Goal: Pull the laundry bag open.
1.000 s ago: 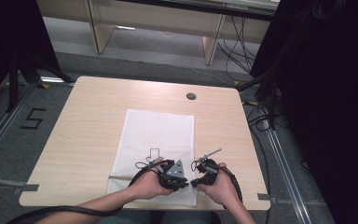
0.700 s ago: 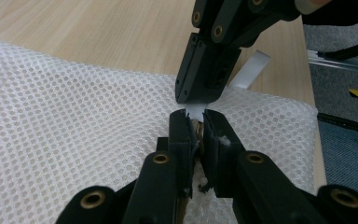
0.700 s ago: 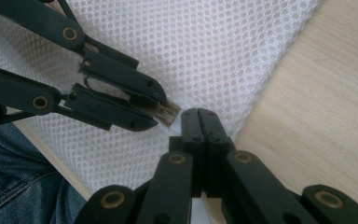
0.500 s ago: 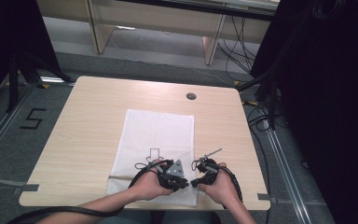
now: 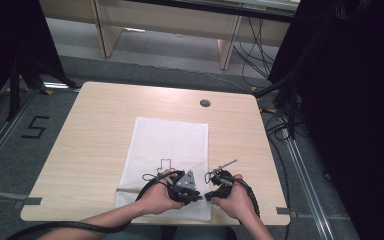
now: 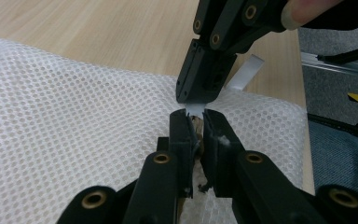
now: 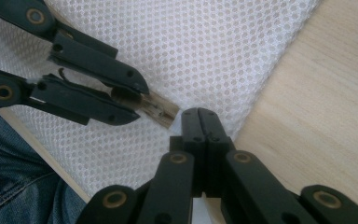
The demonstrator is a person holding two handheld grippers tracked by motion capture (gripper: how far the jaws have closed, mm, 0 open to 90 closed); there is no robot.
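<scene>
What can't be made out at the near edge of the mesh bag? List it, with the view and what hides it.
- Left gripper view: the brownish piece between the left hand-held gripper's shut jaws; they cover most of it.
- Right gripper view: whatever the right hand-held gripper pinches; its shut jaws hide it.
- High view: the mesh bag's near edge, under hands and grippers.
- Left gripper view: the white strip's lower end, behind the right gripper.

White, honeycomb-holed mesh laundry bag (image 5: 169, 150), rectangular, spread flat lengthwise on the pale wooden surface (image 5: 95, 130), near edge at the front rim, small brownish zipper tab (image 7: 161, 110) sticking up at that near end.
</scene>
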